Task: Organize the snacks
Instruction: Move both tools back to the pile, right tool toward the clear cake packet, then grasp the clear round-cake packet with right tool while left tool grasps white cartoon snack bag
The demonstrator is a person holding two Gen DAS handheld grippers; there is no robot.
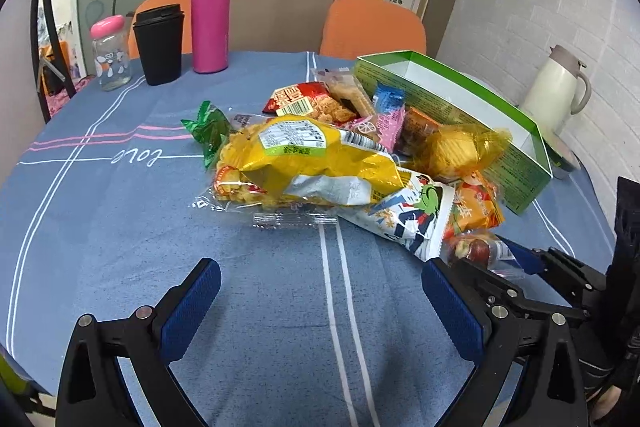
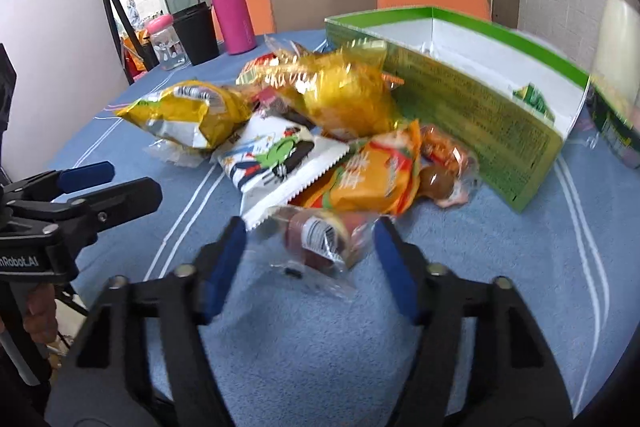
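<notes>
A heap of snack packets lies mid-table: a big yellow bag (image 1: 316, 155) (image 2: 188, 111), a white packet with a green cartoon (image 1: 412, 215) (image 2: 280, 155), an orange packet (image 1: 476, 207) (image 2: 376, 175) and a gold-wrapped one (image 1: 456, 147) (image 2: 344, 95). Behind them stands an open green box (image 1: 460, 99) (image 2: 480, 107). My right gripper (image 2: 310, 251) is open, one finger on each side of a clear packet with a dark red snack (image 2: 320, 239) (image 1: 476, 249). My left gripper (image 1: 320, 291) is open over bare cloth, just short of the heap, and holds nothing.
A pink flask (image 1: 211, 15), a black cup (image 1: 158, 43) and a pink-lidded glass jar (image 1: 109, 53) stand at the far left of the blue tablecloth (image 1: 120, 227). A white jug (image 1: 556, 87) stands at the far right. Orange chairs (image 1: 372, 27) are behind the table.
</notes>
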